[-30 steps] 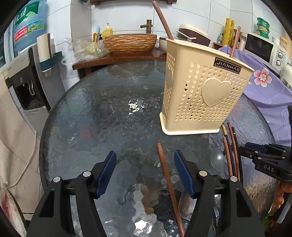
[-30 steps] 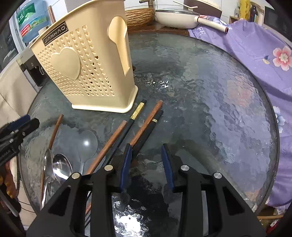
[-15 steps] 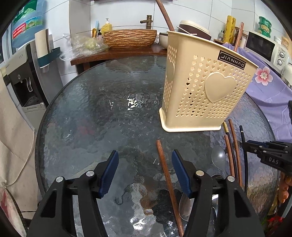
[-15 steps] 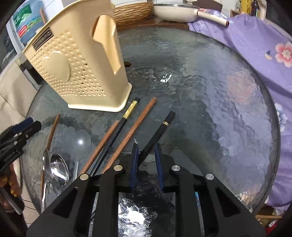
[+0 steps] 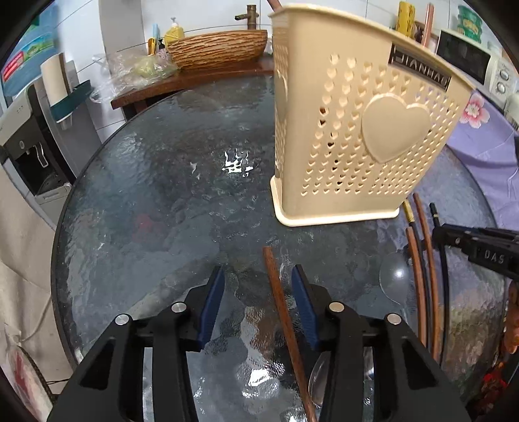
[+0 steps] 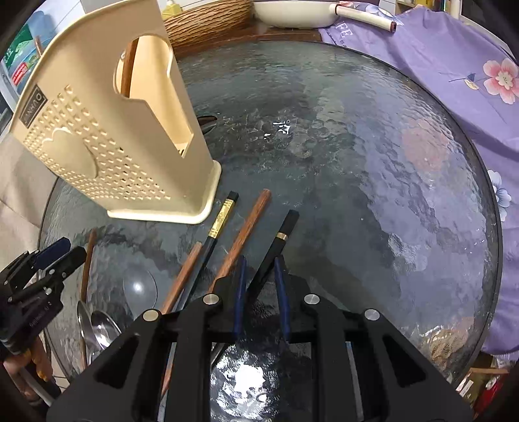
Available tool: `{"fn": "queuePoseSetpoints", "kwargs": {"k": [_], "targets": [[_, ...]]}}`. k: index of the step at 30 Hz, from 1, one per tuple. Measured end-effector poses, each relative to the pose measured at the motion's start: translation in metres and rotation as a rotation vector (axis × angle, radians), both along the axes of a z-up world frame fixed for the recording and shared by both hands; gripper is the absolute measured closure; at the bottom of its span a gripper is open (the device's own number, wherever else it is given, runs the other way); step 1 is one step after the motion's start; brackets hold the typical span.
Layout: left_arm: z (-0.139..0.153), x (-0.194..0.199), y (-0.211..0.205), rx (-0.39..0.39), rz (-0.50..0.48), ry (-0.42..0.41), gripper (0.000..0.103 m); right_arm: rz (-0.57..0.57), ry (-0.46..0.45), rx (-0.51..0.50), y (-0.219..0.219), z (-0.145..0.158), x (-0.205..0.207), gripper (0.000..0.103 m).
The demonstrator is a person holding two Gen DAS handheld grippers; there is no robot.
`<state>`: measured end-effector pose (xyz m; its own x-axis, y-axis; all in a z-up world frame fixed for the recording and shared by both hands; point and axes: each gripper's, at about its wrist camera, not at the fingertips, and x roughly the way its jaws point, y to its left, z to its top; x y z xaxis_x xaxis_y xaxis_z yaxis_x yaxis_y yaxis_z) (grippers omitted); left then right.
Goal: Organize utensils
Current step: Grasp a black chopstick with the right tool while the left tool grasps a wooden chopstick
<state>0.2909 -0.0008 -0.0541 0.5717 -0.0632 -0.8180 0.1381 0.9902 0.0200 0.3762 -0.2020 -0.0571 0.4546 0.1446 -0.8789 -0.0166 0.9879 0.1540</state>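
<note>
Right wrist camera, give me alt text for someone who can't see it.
The right gripper is shut on a black chopstick on a round glass table. To its left lie brown and black chopsticks, spoons, and a cream perforated utensil holder with a wooden stick inside; the left gripper shows at the left edge.

Round table of dark textured glass (image 5: 155,207), bright glare patch near its middle. Behind it, brown wooden counter (image 5: 194,81) carrying a ribbed wood-grain basin (image 5: 217,48) with a brass tap (image 5: 248,16) above, a yellow soap bottle (image 5: 174,31) and crumpled clear plastic bags (image 5: 136,66) alongside. At far left, white-and-black water dispenser (image 5: 22,136) topped by a blue water jug (image 5: 22,61). On the right, purple cloth with pink flowers (image 6: 454,74) draped beside the table. White microwave (image 5: 470,65) at the far right. Cream pan with pale handle (image 6: 292,13) on the counter.
</note>
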Motion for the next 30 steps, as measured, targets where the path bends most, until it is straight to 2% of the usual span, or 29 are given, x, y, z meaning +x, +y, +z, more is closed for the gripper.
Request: {"fn": "queuePoseSetpoints", "kwargs": {"k": [6, 13, 19, 30], "targets": [[-0.010, 0.007, -0.003, 0.026, 0.003, 0.029, 0.070, -0.020, 0.001, -0.012, 0.006, -0.002, 0.004, 0.088], [-0.012, 0.012, -0.006, 0.021, 0.006, 0.039, 0.080, -0.076, 0.013, 0.016, 0.006, -0.003, 0.013, 0.091], [-0.011, 0.019, -0.011, 0.025, 0.018, 0.037, 0.094, -0.114, 0.009, 0.046, 0.001, -0.006, 0.021, 0.092], [-0.012, 0.024, -0.007, 0.005, 0.039, 0.026, 0.096, -0.144, -0.022, 0.097, -0.014, -0.010, 0.020, 0.095]]}}
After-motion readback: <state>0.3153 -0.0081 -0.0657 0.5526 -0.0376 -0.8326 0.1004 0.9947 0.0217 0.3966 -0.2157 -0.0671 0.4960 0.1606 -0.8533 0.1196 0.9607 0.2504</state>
